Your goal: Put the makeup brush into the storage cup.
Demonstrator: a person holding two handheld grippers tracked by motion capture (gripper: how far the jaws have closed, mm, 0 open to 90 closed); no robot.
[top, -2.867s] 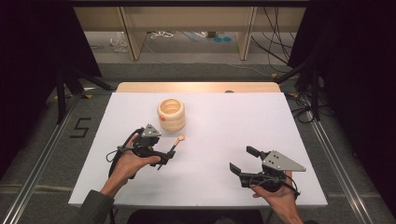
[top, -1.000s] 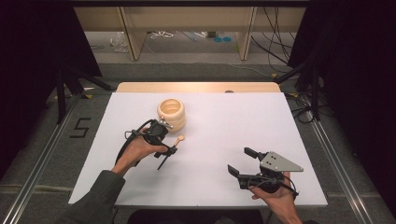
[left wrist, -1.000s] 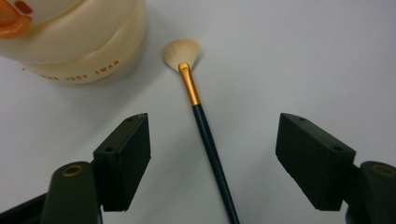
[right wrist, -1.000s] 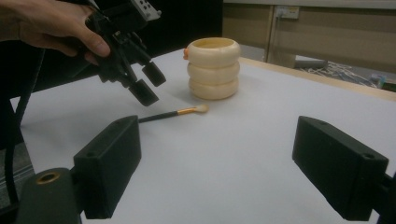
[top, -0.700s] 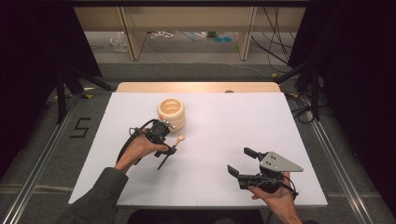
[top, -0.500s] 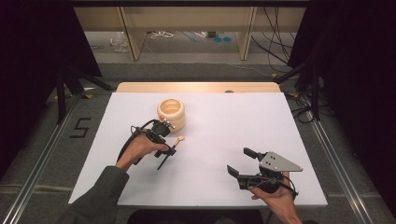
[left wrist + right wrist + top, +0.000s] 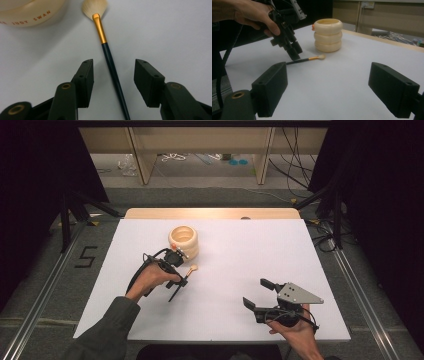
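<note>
A thin make-up brush [image 7: 110, 62] with a dark handle, gold ferrule and pale bristles lies flat on the white table [image 7: 240, 250]. Its bristles point toward a cream ribbed holder [image 7: 183, 241]. My left gripper [image 7: 113, 62] tilts down over the brush [image 7: 185, 276], one jaw on each side of the handle. Its jaws have just been closing, and a gap still shows on both sides of the handle. The right gripper view shows that gripper [image 7: 293, 51] just above the brush [image 7: 308, 59], with the holder [image 7: 328, 35] behind. My right gripper [image 7: 255, 292] rests open near the front right, holding nothing.
A wooden strip [image 7: 210, 213] runs along the table's far edge. Metal rails [image 7: 360, 290] flank the table on the floor, with a "5" mark [image 7: 86, 256] at the left. Shelving legs and cables [image 7: 295, 165] lie beyond the far edge.
My left hand has shifted away from the front edge toward the holder and settled over the brush handle. The right hand has not moved.
</note>
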